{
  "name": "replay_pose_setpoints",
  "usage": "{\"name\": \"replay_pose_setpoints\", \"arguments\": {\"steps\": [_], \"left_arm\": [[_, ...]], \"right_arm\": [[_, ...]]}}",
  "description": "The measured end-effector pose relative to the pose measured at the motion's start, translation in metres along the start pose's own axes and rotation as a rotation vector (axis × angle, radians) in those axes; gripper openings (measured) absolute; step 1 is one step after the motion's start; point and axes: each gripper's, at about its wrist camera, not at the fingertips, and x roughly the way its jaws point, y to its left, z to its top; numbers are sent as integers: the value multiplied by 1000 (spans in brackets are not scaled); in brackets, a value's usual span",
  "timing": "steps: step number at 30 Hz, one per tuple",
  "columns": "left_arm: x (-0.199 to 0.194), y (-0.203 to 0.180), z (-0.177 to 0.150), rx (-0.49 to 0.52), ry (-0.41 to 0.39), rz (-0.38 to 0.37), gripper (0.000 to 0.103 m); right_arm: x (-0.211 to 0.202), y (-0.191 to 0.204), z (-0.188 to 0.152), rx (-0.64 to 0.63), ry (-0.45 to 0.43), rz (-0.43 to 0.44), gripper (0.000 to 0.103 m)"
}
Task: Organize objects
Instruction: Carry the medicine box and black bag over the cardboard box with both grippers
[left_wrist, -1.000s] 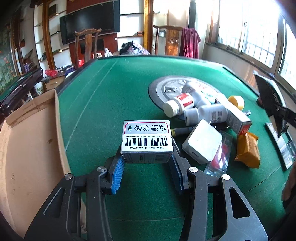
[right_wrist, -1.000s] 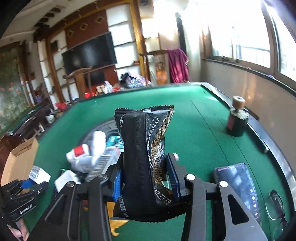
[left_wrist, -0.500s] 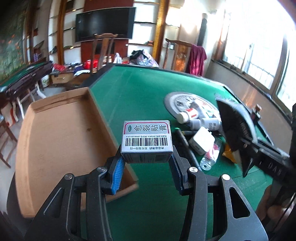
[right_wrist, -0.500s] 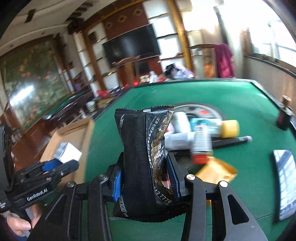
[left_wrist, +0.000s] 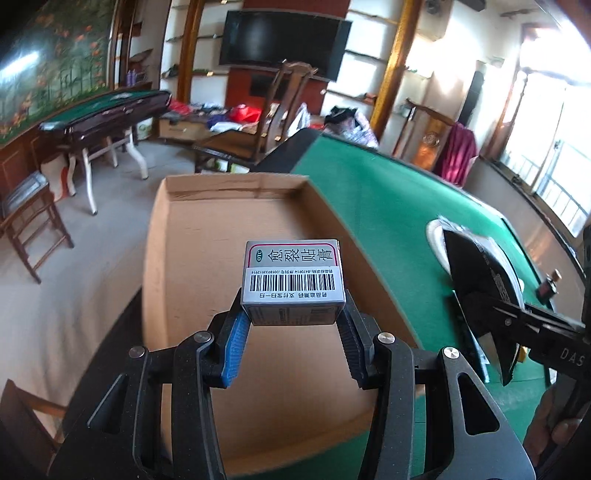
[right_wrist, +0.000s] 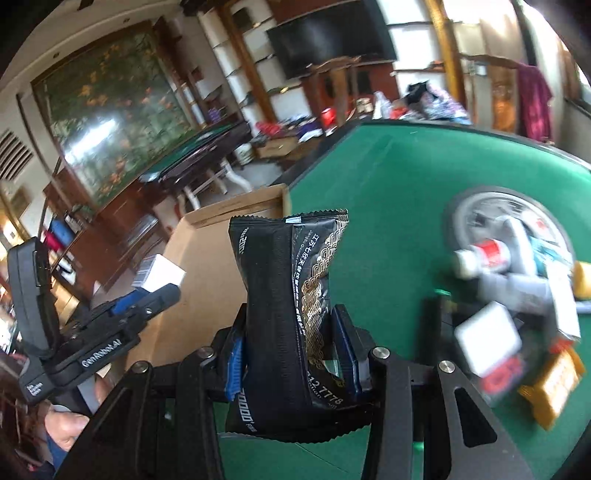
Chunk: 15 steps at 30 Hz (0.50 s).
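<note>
The left gripper (left_wrist: 293, 325) is clamped on the carton (left_wrist: 293, 282) above the box (left_wrist: 207, 258); the right gripper (right_wrist: 291, 354) pinches the pouch (right_wrist: 291, 314) near the worktop (right_wrist: 406, 177) edge. Lower each well inside the box walls before parting the fingers, one hand at a time.

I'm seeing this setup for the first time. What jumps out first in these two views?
The left hand-held gripper clamps a small white medicine box with a barcode, right above an open cardboard box beside the green table. The right hand-held gripper squeezes a black snack packet, with a blurred heap of bottles on the felt to its right.
</note>
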Motion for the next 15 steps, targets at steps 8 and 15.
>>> {"name": "replay_pose_setpoints", "arguments": {"steps": [8,15], "left_arm": [[39,18,41,-16,108,9,45],[87,21,54,-60,226,4,46]], "right_arm": [[79,29,72,-13,119,32,43],[140,33,101,13,217,3,43]]}}
